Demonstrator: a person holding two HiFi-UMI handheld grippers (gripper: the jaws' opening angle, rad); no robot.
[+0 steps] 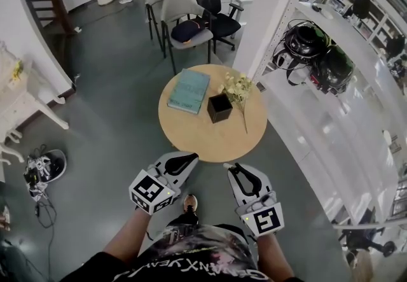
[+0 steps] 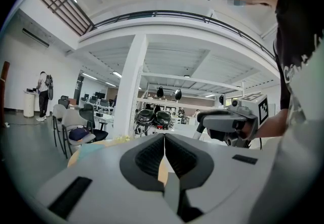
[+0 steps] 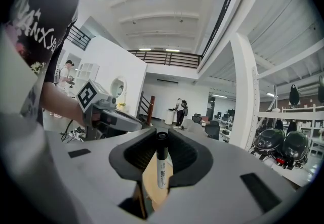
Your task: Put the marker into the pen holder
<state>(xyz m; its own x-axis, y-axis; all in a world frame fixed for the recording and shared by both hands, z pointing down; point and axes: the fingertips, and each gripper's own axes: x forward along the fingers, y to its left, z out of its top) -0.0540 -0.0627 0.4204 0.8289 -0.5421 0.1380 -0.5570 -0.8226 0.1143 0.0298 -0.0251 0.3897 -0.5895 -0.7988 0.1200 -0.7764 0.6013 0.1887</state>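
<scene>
A black square pen holder (image 1: 219,107) stands in the middle of the round wooden table (image 1: 210,137). In the right gripper view a marker (image 3: 161,160) with a black cap and a white printed barrel stands upright between the pads, with my right gripper (image 3: 161,139) shut on it. In the head view this right gripper (image 1: 231,167) hovers just short of the table's near edge, apart from the holder. My left gripper (image 1: 189,158) hangs beside it, to its left. Its jaws (image 2: 164,139) are shut with nothing between them.
A teal book (image 1: 189,90) lies on the table left of the holder, and a sprig of pale flowers (image 1: 238,88) lies to its right. Chairs (image 1: 184,20) stand behind the table. A white pillar (image 1: 273,13) and a shelf with helmets (image 1: 311,51) stand at the right. Cables (image 1: 38,172) lie on the floor at the left.
</scene>
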